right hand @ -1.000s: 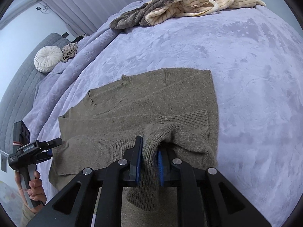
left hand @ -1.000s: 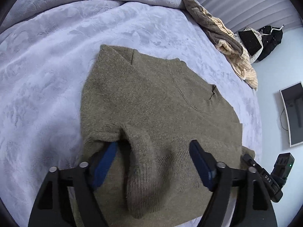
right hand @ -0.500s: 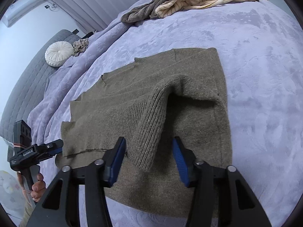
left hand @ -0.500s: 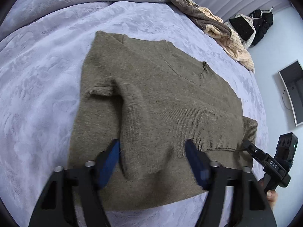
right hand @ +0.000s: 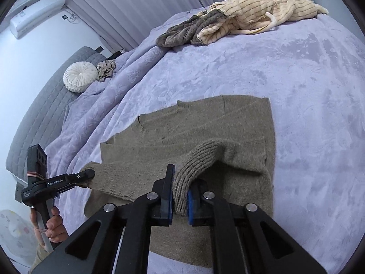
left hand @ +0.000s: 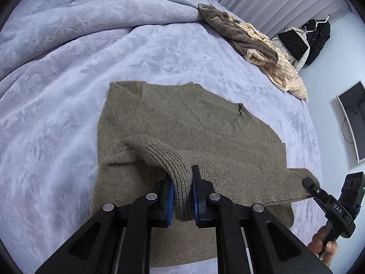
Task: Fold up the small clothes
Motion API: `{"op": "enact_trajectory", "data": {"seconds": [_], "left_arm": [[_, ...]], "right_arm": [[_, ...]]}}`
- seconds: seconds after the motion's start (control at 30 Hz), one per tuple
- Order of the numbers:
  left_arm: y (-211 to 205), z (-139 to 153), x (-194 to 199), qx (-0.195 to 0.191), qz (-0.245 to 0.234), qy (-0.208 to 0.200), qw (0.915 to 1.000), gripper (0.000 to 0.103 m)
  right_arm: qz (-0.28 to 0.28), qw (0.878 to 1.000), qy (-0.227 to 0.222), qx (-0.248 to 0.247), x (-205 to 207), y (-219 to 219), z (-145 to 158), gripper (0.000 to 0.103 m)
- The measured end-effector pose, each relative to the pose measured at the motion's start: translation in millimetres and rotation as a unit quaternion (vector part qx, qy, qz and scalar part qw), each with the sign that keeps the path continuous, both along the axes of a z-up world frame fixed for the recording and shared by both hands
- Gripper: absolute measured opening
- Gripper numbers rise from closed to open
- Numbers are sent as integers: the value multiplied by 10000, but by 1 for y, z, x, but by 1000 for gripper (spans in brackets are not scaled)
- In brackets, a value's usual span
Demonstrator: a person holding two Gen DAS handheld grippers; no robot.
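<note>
An olive knit sweater (left hand: 182, 123) lies flat on the lavender bed, its neckline away from me; it also shows in the right wrist view (right hand: 216, 127). My left gripper (left hand: 181, 196) is shut on a ribbed sleeve cuff (left hand: 168, 157) at the sweater's left side and holds it raised. My right gripper (right hand: 180, 196) is shut on the other ribbed cuff (right hand: 196, 159) at the right side, also raised. Each gripper shows at the edge of the other's view: the right one (left hand: 310, 182) and the left one (right hand: 87, 173).
A pile of tan striped and grey-brown clothes (right hand: 228, 22) lies at the far edge of the bed (right hand: 308, 91). A round white cushion (right hand: 79, 76) sits by the grey headboard. A monitor (left hand: 353, 118) hangs on the wall and dark garments (left hand: 317, 38) beyond the bed.
Both grippers were open around the folded-in sleeves half a second ago; both have now shut on the cuffs and lifted them. A second ago the right gripper was shut on cloth, the left open.
</note>
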State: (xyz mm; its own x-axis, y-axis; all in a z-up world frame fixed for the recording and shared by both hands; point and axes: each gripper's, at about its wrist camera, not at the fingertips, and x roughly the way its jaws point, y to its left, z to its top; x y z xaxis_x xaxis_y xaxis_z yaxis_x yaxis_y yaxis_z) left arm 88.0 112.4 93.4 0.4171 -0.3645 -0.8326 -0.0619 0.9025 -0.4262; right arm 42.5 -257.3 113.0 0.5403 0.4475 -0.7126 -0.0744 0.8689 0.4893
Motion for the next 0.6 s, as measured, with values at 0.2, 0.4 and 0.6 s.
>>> {"op": "enact_trajectory", "data": {"seconds": [0.2, 0.4, 0.6], "left_arm": [[2, -5, 29, -48, 201, 143, 9997, 14], [1, -22, 56, 0, 276, 368, 9989, 14], [1, -40, 80, 2, 349, 594, 9976, 14]], "right_arm": [[-316, 9989, 139, 315, 27, -9, 3, 10], [-544, 9972, 393, 324, 60, -11, -8, 10], [-669, 9956, 596, 264, 87, -10, -26, 10]]}}
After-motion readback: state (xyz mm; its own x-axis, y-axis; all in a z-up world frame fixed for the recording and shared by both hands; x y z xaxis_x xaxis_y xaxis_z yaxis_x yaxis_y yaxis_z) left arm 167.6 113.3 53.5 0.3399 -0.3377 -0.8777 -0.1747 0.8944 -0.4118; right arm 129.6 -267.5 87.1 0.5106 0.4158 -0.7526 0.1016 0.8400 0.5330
